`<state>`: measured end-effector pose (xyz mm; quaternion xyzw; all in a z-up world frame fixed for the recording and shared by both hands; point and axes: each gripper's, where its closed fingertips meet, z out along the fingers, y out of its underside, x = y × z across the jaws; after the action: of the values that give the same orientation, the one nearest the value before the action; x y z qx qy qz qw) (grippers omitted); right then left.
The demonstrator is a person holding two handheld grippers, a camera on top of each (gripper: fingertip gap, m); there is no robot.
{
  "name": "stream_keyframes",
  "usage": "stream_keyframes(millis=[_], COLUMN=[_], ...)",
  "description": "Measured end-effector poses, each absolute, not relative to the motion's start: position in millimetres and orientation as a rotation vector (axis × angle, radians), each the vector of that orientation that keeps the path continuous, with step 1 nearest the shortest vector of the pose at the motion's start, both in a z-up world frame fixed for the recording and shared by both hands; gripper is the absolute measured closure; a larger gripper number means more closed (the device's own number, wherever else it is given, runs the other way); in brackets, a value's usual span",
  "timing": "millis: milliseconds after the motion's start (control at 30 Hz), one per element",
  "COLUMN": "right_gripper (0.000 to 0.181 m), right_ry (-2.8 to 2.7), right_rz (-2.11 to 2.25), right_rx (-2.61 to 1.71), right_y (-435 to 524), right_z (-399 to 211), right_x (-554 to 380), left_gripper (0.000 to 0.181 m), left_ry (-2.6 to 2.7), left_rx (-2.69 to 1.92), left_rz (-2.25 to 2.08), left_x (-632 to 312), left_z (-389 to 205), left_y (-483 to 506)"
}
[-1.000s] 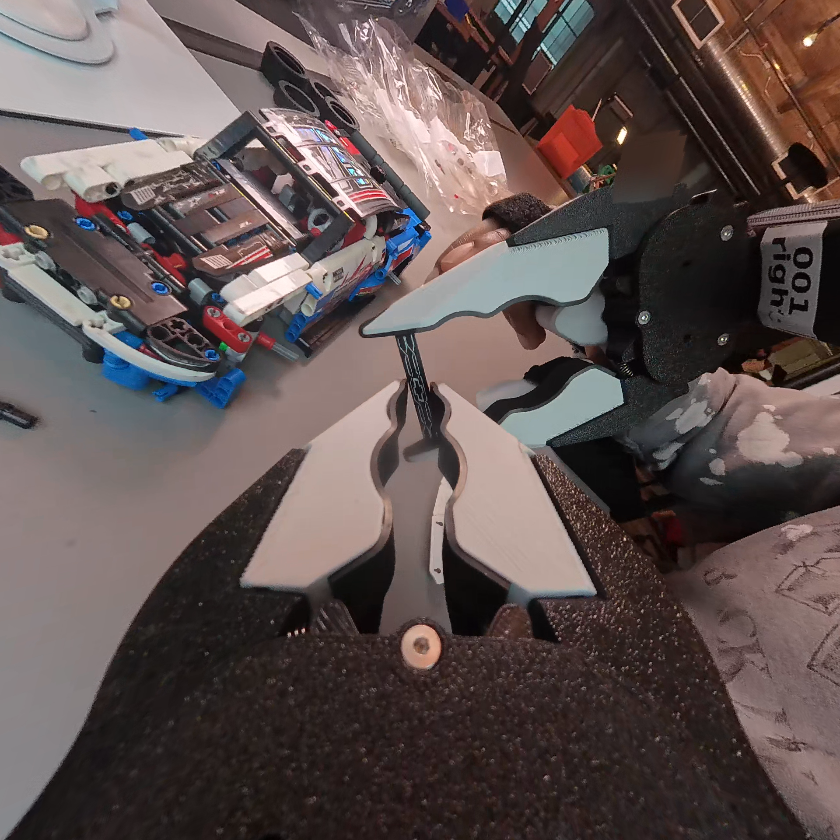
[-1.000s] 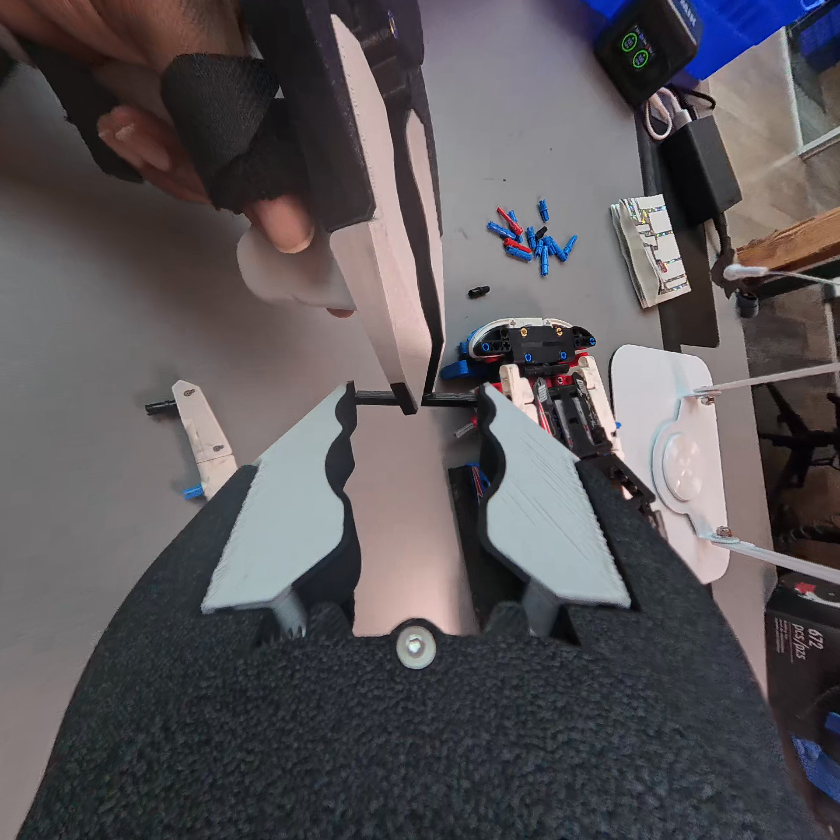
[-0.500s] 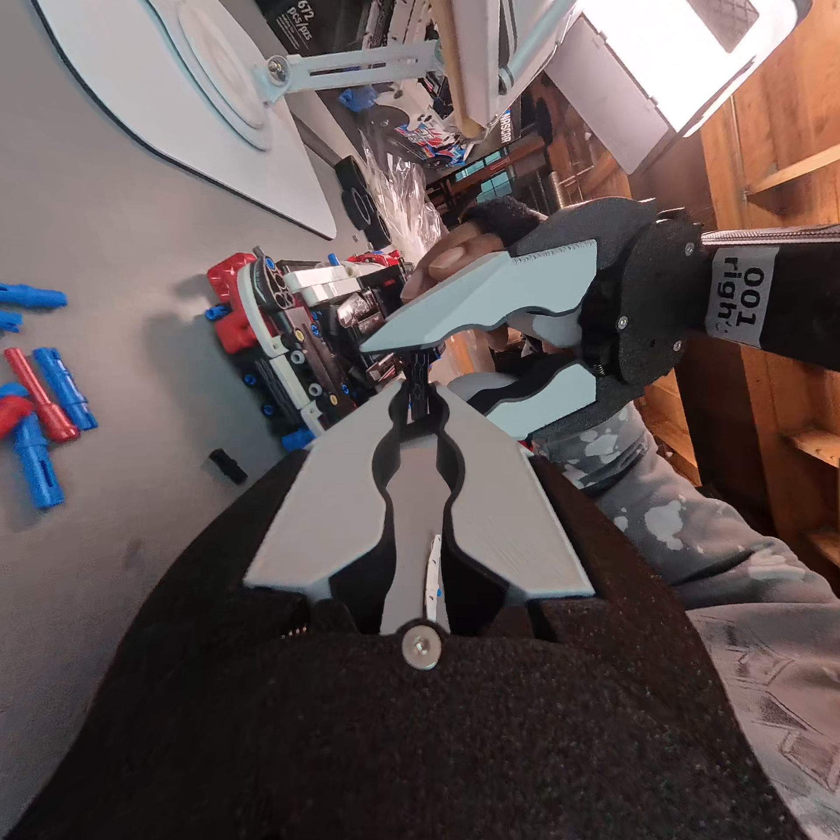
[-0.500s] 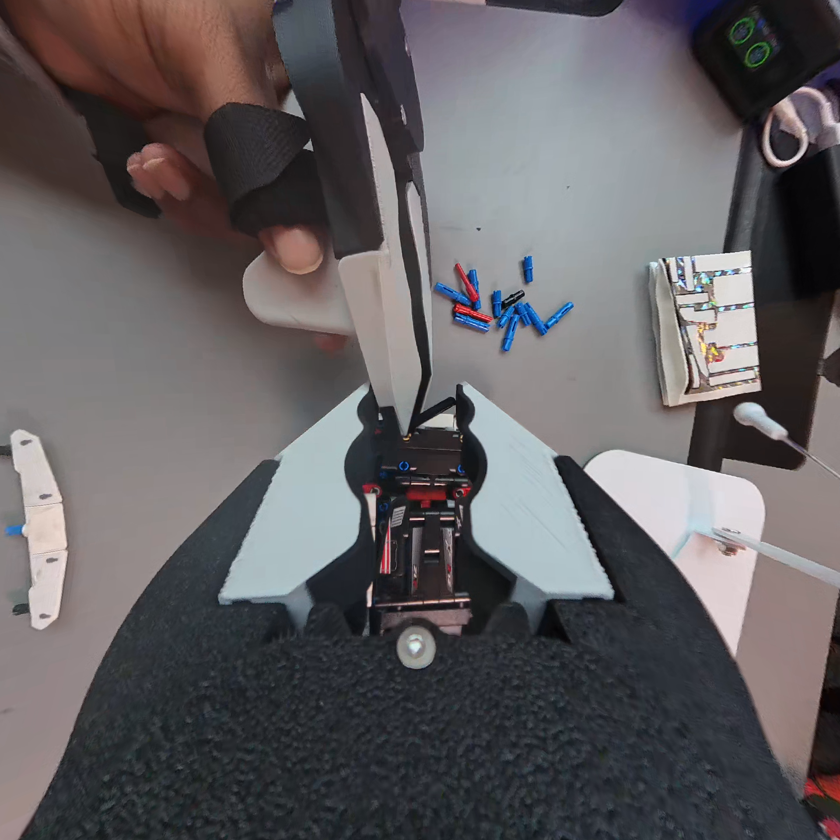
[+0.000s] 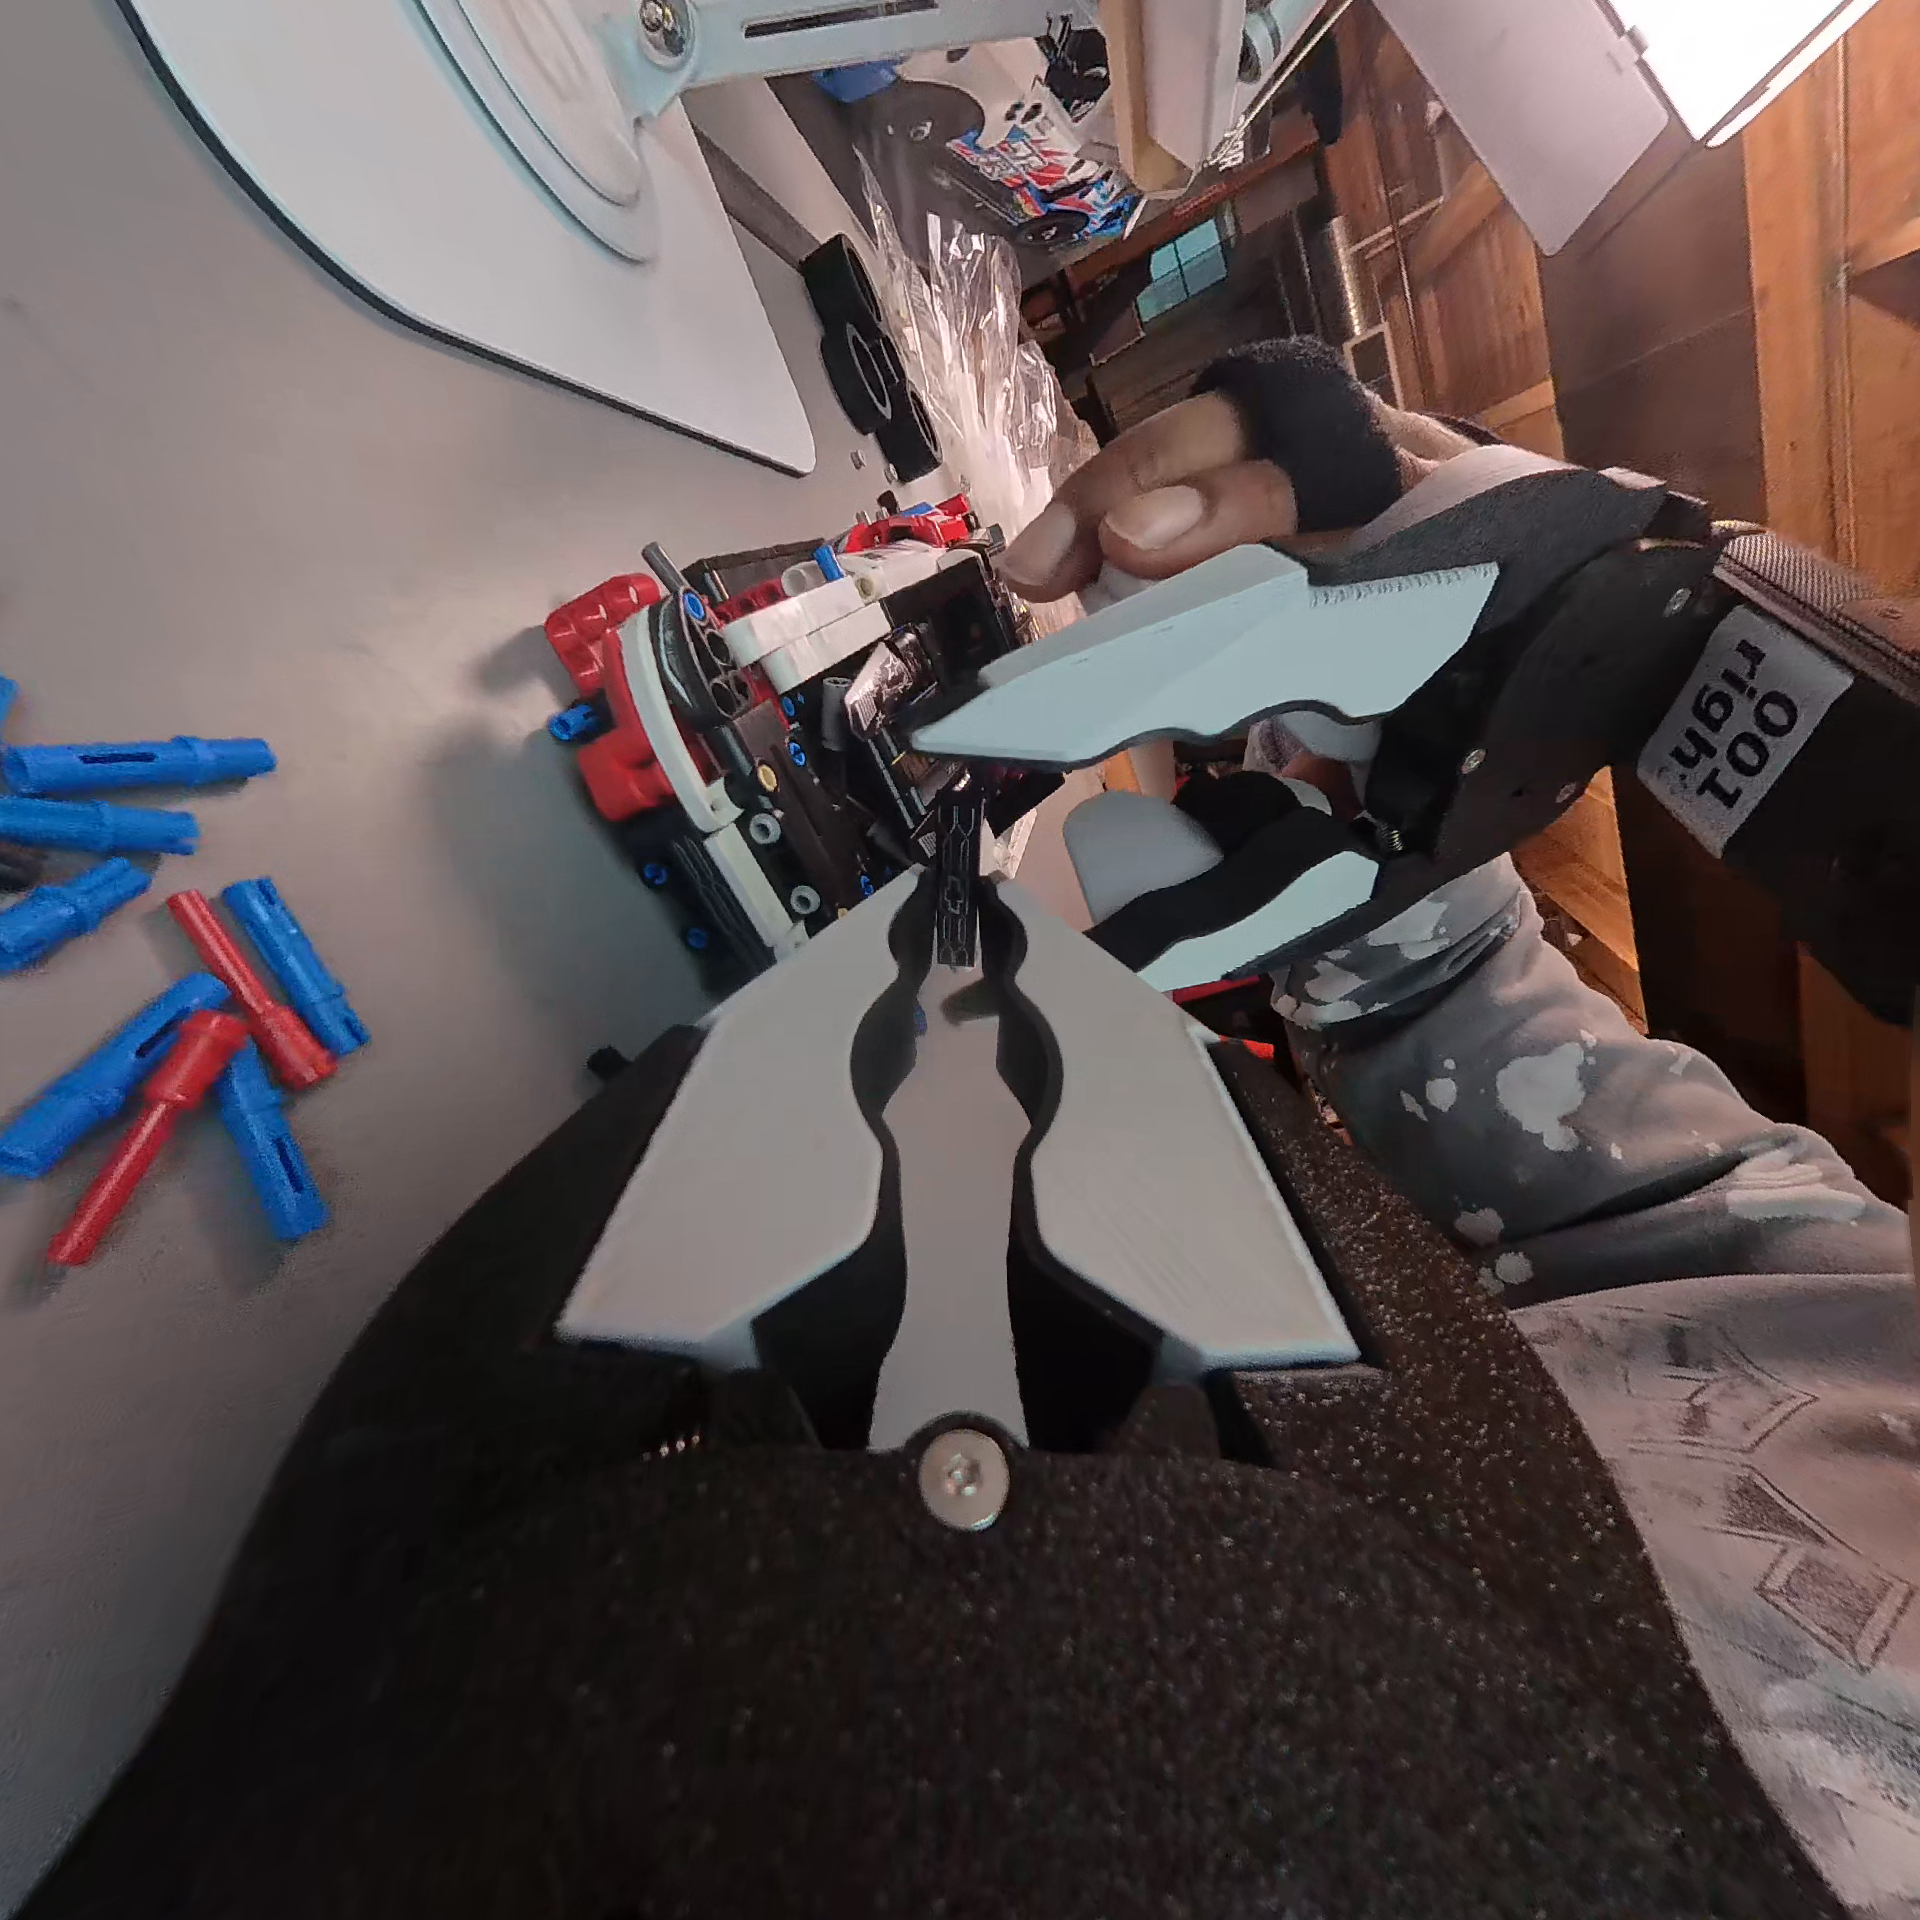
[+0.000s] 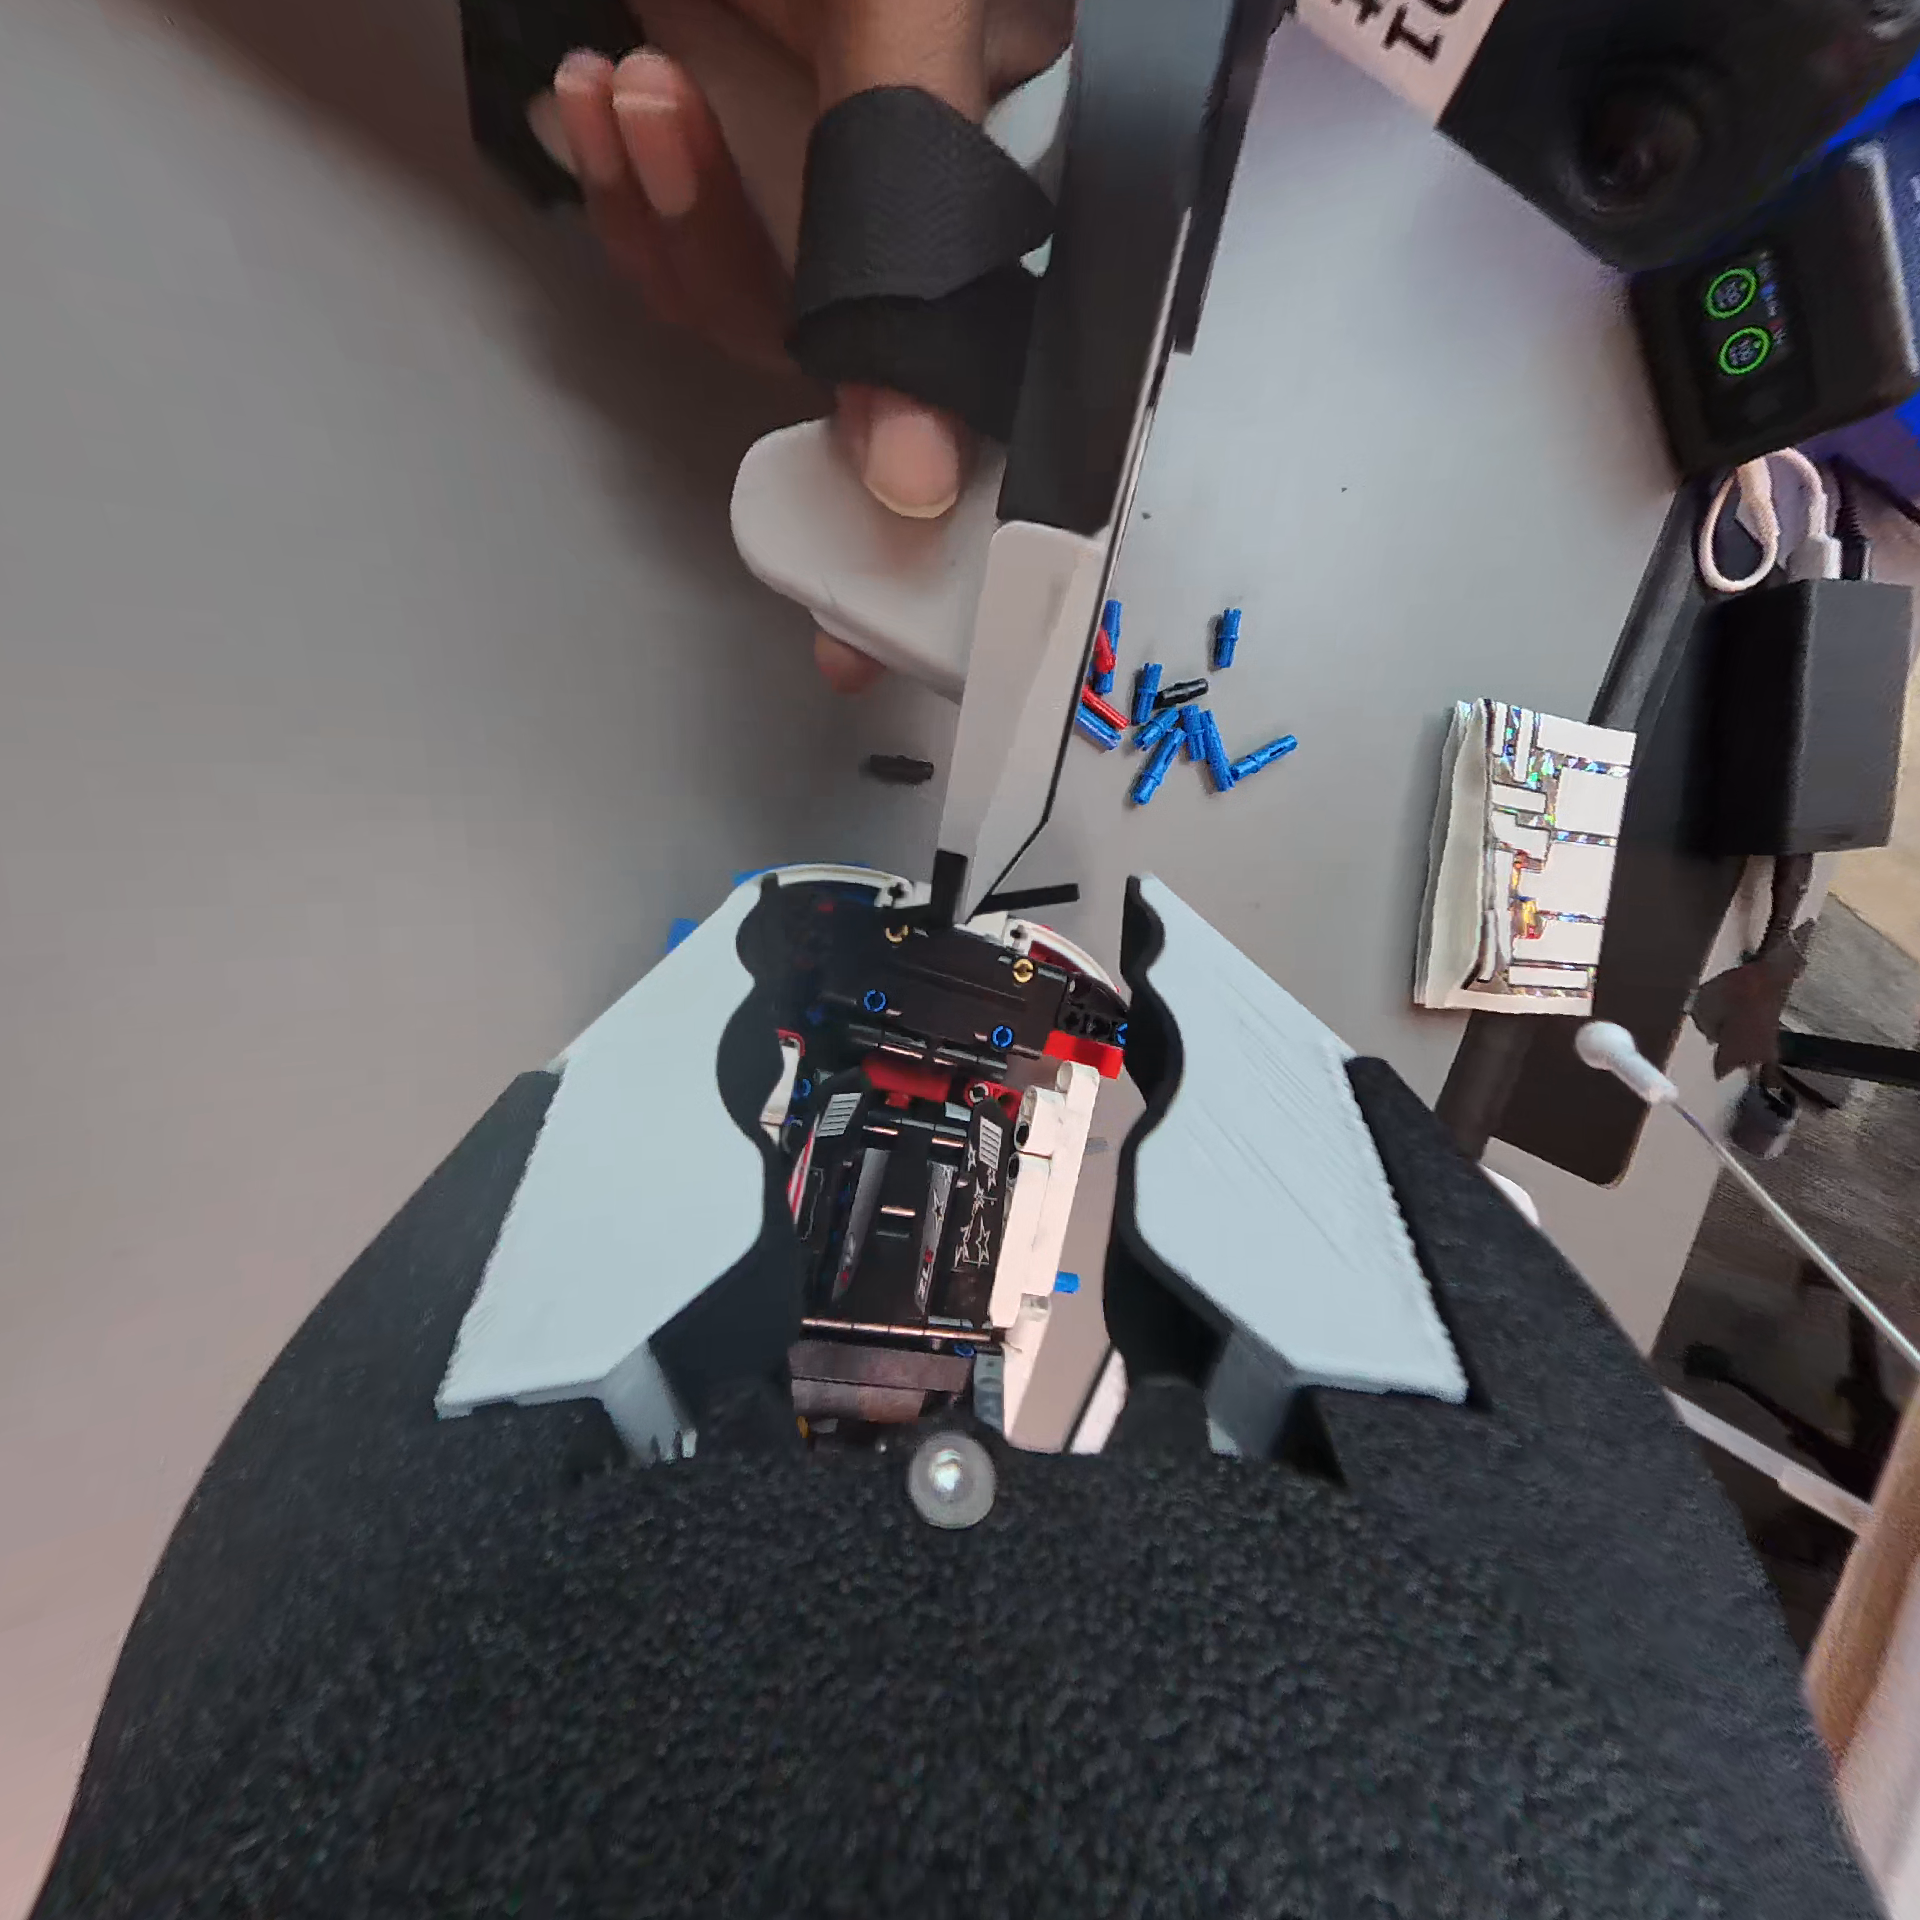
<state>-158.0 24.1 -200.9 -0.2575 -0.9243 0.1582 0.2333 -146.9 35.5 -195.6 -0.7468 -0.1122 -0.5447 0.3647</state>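
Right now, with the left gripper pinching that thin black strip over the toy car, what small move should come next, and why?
Probably lower the left gripper slightly. It is shut on the black strip, whose far end hangs just above the toy car, while the right gripper waits open around the car.

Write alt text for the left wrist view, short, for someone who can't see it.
The left gripper pinches a thin black strip over a brick-built toy car on a grey table. The right gripper hangs open beside it; blue and red pins lie leftward.
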Motion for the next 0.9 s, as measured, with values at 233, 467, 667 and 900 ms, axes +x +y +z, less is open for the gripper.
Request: stream_keyframes(millis=[233,467,667,900], right_gripper=[0.131,0.131,0.131,0.128], right_ry=[-2.537,-2.485,-2.432,-2.434], right_rz=[0.435,0.476,0.423,0.444], right_rx=[-0.746,-1.232,-1.39,-1.445], right_y=[33.7,45.1,44.1,40.6], right_z=[-210.3,-225.9,-234.9,-234.9], right_x=[-166.5,-173.8,-172.4,-170.2], left_gripper=[0.176,0.17,0.174,0.176], left_ry=[-0.322,-0.356,-0.278,-0.238], left_rx=[-1.927,-2.005,-2.097,-2.139], left_rz=[-1.403,-1.176,-1.07,-1.035], left_x=[-155.6,-177.3,-170.4,-164.9], left_z=[-199.2,-211.2,-220.9,-222.2], left_y=[43.8,49.2,52.0,54.2])
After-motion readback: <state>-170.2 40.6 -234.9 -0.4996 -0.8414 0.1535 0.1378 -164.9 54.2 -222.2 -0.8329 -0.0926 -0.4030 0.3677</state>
